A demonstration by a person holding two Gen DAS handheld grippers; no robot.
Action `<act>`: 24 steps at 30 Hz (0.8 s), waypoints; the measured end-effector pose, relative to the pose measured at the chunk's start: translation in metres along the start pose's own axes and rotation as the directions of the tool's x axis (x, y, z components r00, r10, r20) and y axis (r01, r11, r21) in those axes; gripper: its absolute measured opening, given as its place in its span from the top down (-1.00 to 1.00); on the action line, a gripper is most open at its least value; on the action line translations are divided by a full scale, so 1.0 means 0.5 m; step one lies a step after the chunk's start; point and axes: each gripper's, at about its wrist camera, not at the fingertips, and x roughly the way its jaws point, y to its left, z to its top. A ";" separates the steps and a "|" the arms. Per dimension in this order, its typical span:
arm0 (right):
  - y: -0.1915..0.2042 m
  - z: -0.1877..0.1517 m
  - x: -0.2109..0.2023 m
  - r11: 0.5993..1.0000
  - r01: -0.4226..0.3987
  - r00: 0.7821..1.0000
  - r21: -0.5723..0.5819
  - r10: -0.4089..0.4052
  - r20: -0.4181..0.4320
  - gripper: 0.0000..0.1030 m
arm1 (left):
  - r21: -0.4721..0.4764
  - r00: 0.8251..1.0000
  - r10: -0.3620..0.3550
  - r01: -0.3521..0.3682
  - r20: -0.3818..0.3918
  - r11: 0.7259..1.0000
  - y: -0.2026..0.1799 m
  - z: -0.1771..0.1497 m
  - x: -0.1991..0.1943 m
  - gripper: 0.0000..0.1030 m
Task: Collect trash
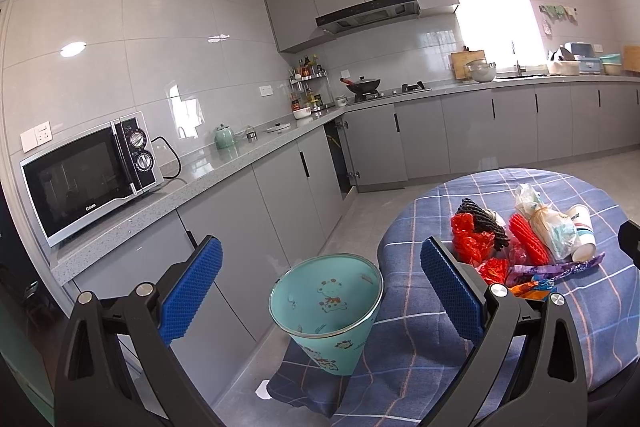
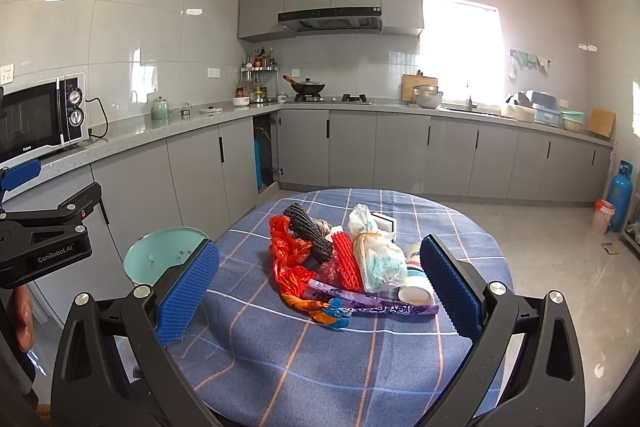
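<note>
A pile of trash (image 2: 352,263) lies on a round table with a blue checked cloth (image 2: 320,367): red plastic bags (image 2: 286,247), a black foam net (image 2: 308,231), a red foam net (image 2: 346,261), a clear bag of tissue (image 2: 378,259), paper cups (image 2: 416,287) and purple and orange wrappers (image 2: 360,305). A teal waste bin (image 1: 328,311) stands on the floor left of the table. My left gripper (image 1: 320,287) is open and empty above the bin. My right gripper (image 2: 320,287) is open and empty above the near side of the pile.
Grey kitchen counters (image 1: 224,171) run along the left and back walls, with a microwave (image 1: 88,175) on the left. A cabinet door stands open at the corner (image 2: 264,155). A blue gas cylinder (image 2: 620,195) stands at the far right. The left gripper shows at the left in the right wrist view (image 2: 44,239).
</note>
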 end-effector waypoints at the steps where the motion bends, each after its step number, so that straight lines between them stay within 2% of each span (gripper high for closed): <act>1: 0.000 0.000 0.000 1.000 0.000 1.000 -0.001 0.000 0.000 -0.92 | -0.001 1.000 0.000 0.000 0.000 1.000 0.000 0.000 0.000 -0.90; 24: -0.012 0.003 -0.006 1.000 0.004 1.000 0.006 -0.004 0.006 -0.92 | 0.000 1.000 -0.002 0.002 -0.004 1.000 0.001 -0.002 0.003 -0.90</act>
